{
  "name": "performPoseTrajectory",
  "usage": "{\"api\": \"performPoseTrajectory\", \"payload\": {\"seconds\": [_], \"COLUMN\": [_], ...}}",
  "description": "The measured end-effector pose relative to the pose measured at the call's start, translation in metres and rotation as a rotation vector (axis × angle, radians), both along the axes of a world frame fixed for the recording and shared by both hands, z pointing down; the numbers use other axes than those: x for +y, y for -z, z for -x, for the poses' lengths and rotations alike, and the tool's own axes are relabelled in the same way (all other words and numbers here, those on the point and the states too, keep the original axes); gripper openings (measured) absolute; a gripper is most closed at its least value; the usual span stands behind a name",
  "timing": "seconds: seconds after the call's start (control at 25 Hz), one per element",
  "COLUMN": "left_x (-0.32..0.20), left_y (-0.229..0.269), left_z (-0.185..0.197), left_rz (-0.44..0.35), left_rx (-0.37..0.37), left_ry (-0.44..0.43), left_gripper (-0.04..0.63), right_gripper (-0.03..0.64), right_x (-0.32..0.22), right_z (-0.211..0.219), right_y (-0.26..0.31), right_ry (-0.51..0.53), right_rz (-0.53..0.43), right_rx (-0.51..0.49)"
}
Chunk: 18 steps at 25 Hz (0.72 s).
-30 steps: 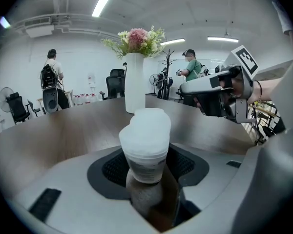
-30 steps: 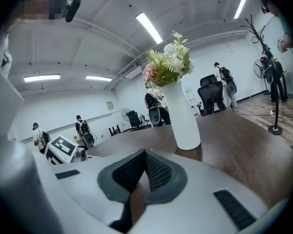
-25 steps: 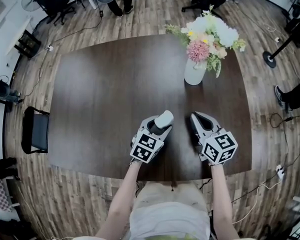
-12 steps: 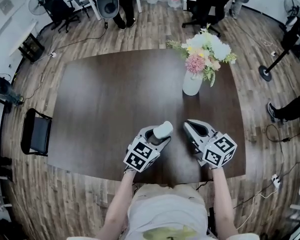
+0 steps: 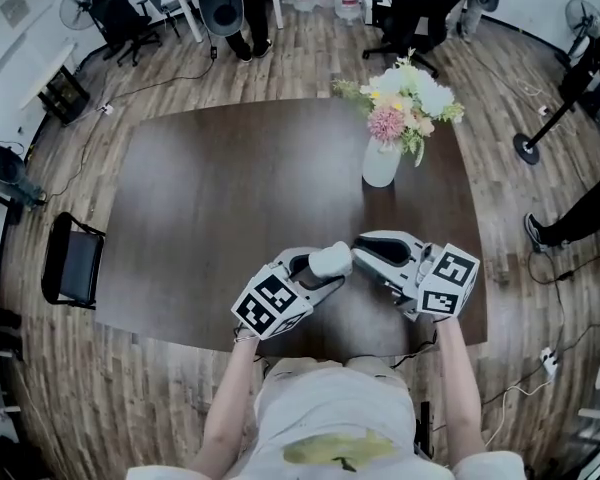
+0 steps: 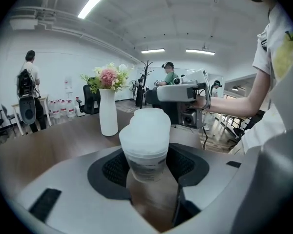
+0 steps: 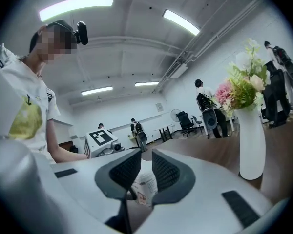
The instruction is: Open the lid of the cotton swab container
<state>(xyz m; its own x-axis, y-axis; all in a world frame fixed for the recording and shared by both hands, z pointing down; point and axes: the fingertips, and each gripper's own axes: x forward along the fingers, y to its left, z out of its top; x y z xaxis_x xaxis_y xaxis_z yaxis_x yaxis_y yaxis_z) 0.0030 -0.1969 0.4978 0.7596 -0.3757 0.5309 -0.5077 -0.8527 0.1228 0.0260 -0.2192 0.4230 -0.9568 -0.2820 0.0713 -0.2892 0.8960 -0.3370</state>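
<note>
Left tool (image 6: 146,165) pinching the swab container (image 6: 145,152), held above the counter (image 5: 230,188). Right tool (image 7: 140,172) has just been cracking apart: only a slit, nothing gripped, tips at the lid (image 5: 332,259). Step: approach. Next: catch the lid's edge and pry it up.

vase (image 5: 380,163): on counter (image 5: 230,198), far-right part | cotton swab container (image 5: 330,260): in left claw (image 5: 325,267), above near edge

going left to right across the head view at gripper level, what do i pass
black chair → left gripper → cotton swab container → right gripper, jaws just opening a crack, container beyond their tips rather than between them
</note>
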Motion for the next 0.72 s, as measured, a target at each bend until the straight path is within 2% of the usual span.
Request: {"api": "performPoseTrajectory", "payload": {"seconds": [0.08,0.32,0.52,0.72], "left_x": [0.003,0.008,0.014,0.015], "left_y": [0.006,0.017,0.023,0.025], "left_z": [-0.002,-0.006,-0.008,-0.011], "left_rz": [0.005,-0.003,-0.002,0.004], "left_rx": [0.001,-0.012,-0.011,-0.005], "left_ry": [-0.028,-0.097,-0.143,-0.166], "left_gripper": [0.241,0.241,0.241,0.241], "right_gripper": [0.106,0.232,0.259,0.258], "right_x": [0.006,0.019,0.026,0.028], "right_z": [0.004,0.016,0.025,0.028], "right_y": [0.006,0.011,0.007,0.005], "right_ry": [0.054,0.186,0.253,0.288], "right_rz": [0.013,0.008,-0.002,-0.017], "right_rx": [-0.005,0.076,0.144,0.18]}}
